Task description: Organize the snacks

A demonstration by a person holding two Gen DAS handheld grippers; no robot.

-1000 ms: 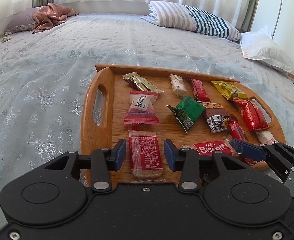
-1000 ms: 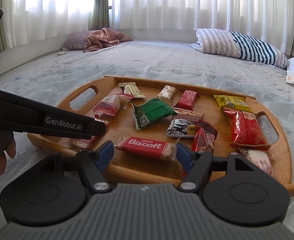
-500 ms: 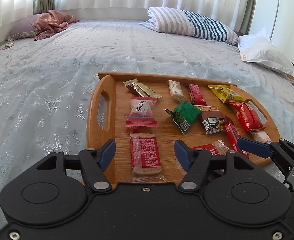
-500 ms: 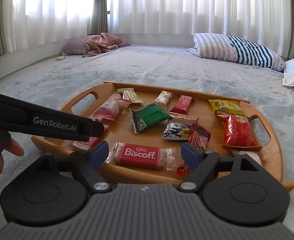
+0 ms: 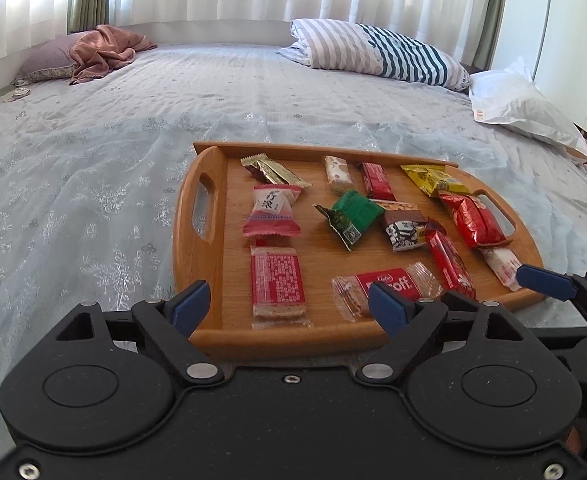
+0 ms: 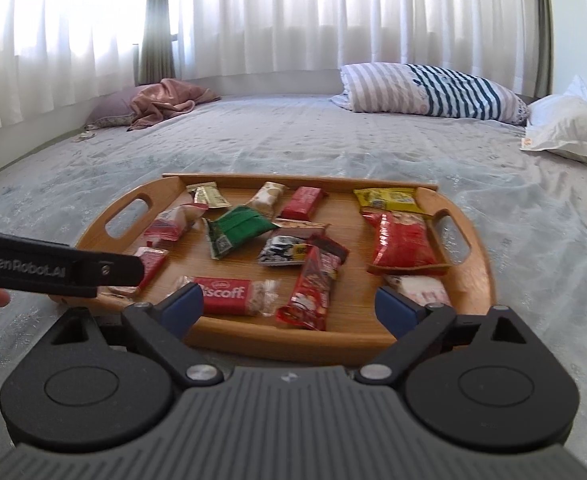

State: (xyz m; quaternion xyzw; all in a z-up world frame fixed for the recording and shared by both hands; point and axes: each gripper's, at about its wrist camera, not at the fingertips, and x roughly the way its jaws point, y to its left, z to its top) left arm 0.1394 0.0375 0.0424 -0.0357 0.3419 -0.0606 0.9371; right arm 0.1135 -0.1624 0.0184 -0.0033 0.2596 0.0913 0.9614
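Both jaw pairs are opening, nothing clamped: left gripper (image 5: 283, 305), right gripper (image 6: 289, 307). Risk: overlapping packets at tray (image 5: 197, 248) three o'clock (image 5: 449, 260) dragging neighbours when gripped.

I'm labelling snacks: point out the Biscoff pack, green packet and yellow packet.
Biscoff pack (image 6: 225, 291): right wrist view, red label.
Green packet (image 5: 356, 211): left wrist view, wrapper middle.
Yellow packet (image 6: 385, 199): right wrist view, wrapper middle.
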